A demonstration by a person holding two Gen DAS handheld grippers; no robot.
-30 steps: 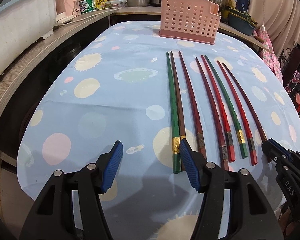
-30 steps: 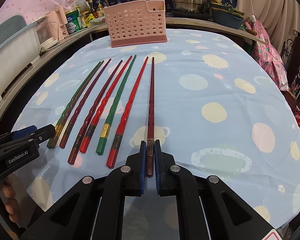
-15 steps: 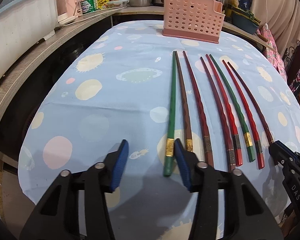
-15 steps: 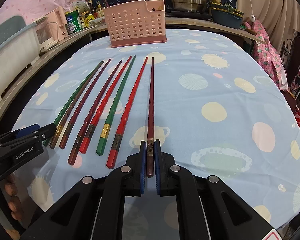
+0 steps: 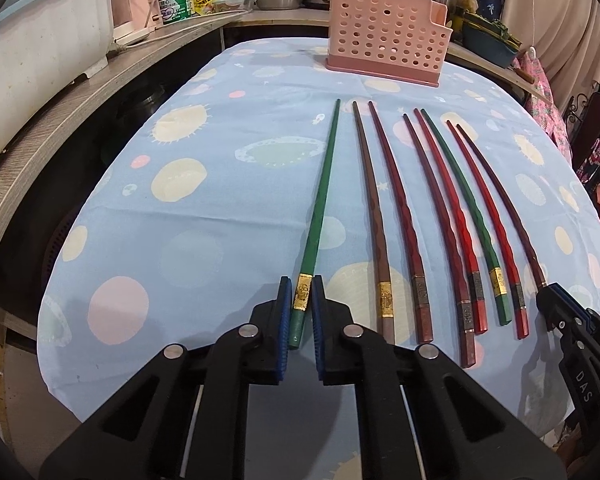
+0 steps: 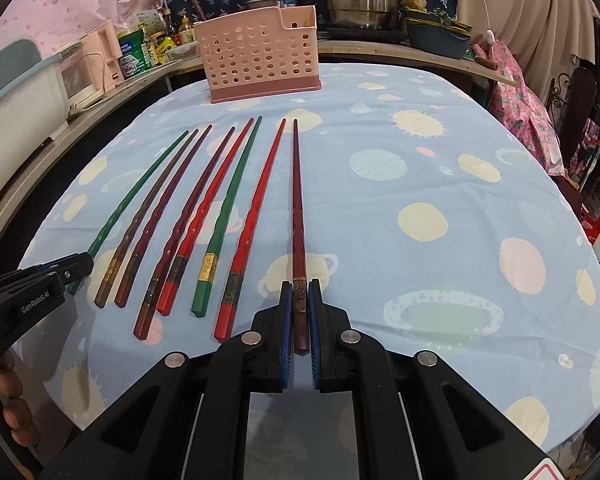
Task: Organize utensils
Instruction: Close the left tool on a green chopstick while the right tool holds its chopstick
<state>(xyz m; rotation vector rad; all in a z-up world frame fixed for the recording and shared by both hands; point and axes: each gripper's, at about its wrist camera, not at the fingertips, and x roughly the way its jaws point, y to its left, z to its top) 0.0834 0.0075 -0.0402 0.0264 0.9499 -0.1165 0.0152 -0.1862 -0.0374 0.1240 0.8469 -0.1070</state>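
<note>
Sorting has barely begun: all eight chopsticks lie on the tablecloth [image 5: 204, 240], the pink holder [image 5: 384, 36] seemingly empty, left gripper [image 5: 301, 300] just clamped on the green chopstick [image 5: 320, 196], right gripper [image 6: 300, 304] pinching the maroon chopstick [image 6: 298, 208].

Before you, eight chopsticks [image 5: 440, 216] lie side by side on the bench [image 5: 220, 208]; the basket [image 5: 384, 46] stands behind them.

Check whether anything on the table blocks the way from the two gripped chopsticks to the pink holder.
Nothing visible does. Only bare tablecloth lies between the green chopstick, the dark red chopstick and the pink holder.
</note>
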